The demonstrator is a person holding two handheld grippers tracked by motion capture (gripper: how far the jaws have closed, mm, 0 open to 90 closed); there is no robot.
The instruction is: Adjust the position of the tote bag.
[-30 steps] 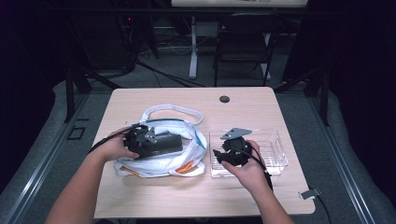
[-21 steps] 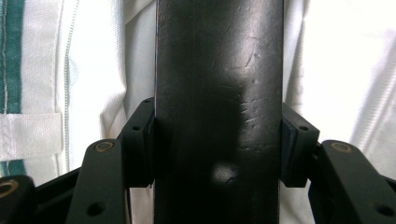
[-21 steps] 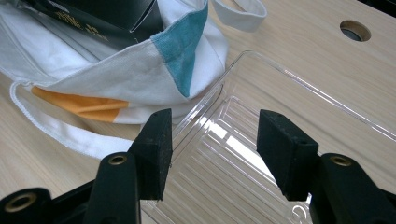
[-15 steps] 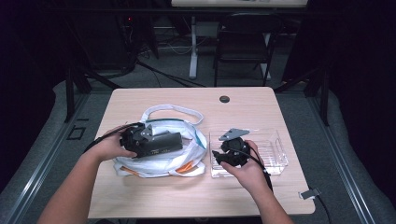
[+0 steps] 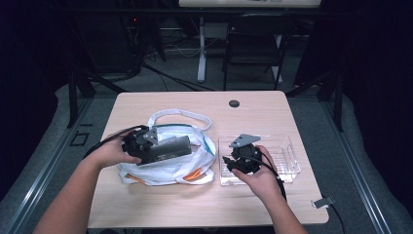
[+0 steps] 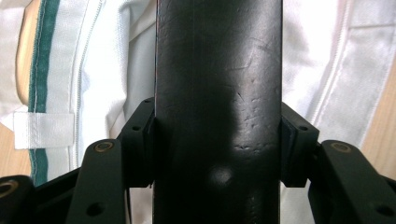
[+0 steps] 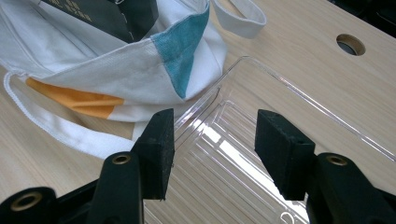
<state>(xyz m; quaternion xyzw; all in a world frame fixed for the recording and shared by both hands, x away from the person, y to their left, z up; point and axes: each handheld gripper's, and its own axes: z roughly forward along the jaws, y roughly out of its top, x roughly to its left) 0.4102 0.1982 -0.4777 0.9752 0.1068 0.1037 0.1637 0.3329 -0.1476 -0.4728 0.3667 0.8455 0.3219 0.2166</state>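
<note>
your left gripper (image 5: 146, 144) has its pads clamped on the two long sides of a black box (image 5: 165, 148), lifted just above the white cloth bag (image 5: 170, 168). the box is smooth, hard-edged and faintly scuffed, so i'd judge it could slide in the pads if you tilt it. the soft bag, with its teal and orange panels and loose strap, could snag a corner and get dragged along. your right gripper (image 7: 212, 154) hangs with jaws apart and nothing between them, right over the ribbed clear plastic tray (image 7: 299, 116); that tray looks light and could skid if bumped.
</note>
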